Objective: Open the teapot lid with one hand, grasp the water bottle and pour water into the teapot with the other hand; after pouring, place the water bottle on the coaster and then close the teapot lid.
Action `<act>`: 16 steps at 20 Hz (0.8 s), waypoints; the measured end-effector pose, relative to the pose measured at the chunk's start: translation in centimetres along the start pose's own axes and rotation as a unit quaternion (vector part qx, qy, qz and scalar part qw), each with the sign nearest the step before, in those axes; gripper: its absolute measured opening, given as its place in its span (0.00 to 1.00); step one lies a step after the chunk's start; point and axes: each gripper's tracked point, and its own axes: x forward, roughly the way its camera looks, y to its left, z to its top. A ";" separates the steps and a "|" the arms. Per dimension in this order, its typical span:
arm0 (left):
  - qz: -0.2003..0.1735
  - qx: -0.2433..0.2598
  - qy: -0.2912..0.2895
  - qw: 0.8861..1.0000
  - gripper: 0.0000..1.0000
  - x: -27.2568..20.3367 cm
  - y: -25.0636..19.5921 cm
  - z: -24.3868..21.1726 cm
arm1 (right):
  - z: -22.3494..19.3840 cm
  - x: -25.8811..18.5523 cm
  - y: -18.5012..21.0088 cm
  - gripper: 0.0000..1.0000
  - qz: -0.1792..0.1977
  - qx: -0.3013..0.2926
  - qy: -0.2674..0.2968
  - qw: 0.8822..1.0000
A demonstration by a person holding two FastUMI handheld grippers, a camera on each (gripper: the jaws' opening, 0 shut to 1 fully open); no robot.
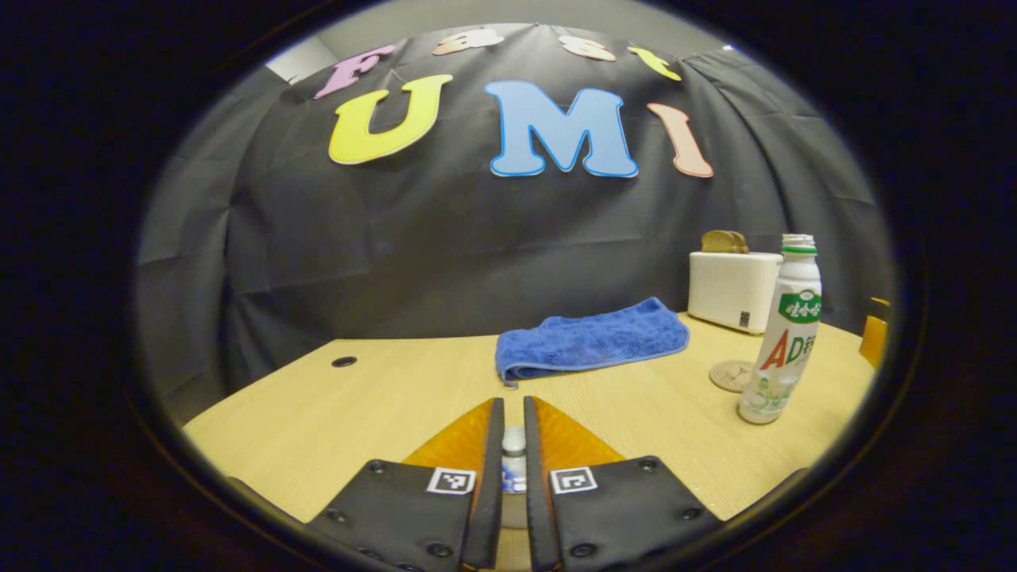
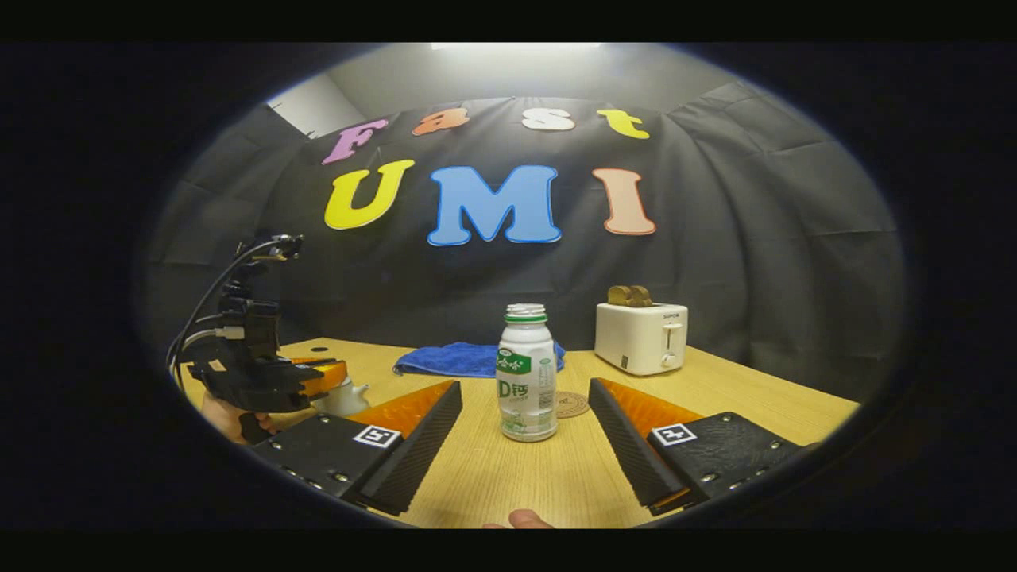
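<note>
teapot lid knob point(image 1: 514, 439) between nearly closed left tongs point(image 1: 513, 413); right tongs point(image 2: 526, 397) wide apart before water bottle point(image 2: 526, 373)

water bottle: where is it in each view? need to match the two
Left gripper view: water bottle at far right, upright on the table, coaster just left of its base.
Right gripper view: centre, ahead of the open right claw.
Shared landmark: white toaster.

On the pale wooden tabletop point(image 2: 493, 477), the white plastic water bottle point(image 2: 526, 372) stands just before the round cork coaster point(image 2: 572, 403); the folded blue cloth point(image 2: 457, 358) lies behind to its left, the white toaster point(image 2: 642, 337) behind to its right, the white teapot point(image 2: 343, 397) far left
</note>
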 end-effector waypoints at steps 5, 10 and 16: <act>-0.007 -0.021 -0.010 1.000 0.17 -0.3 0.4 0.6 | -0.8 0.5 0.2 0.99 0.005 0.012 0.012 1.000; 0.003 -0.019 -0.058 0.998 0.17 -4.4 1.3 3.7 | -0.5 1.1 0.0 0.99 0.005 -0.004 0.009 1.000; 0.003 -0.020 -0.122 0.992 0.17 -10.6 1.4 5.1 | -0.9 4.2 -0.7 0.99 -0.020 -0.029 0.024 0.999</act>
